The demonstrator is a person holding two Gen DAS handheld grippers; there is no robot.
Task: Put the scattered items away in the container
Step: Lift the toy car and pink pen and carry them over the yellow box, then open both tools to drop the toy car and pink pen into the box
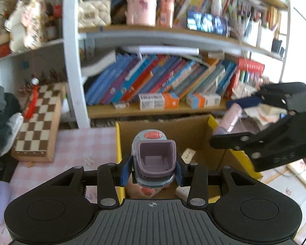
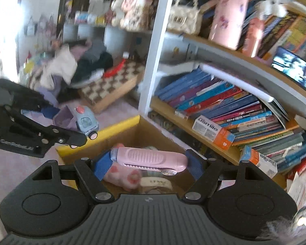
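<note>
Gripping toy truck (image 1: 153,159), left gripper (image 1: 152,172) above box (image 1: 195,130).

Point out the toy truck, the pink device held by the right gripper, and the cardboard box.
toy truck (image 1: 154,159), left wrist view, on its purple bed.
pink device (image 2: 146,157), right wrist view, on its ribbed top face.
cardboard box (image 1: 167,126), left wrist view, on its inner far wall.

One toy truck (image 1: 154,159), one pink case (image 2: 151,159), one cardboard box (image 1: 173,130), two orange-white cartons (image 2: 213,131) — perhaps more, blurred.
</note>
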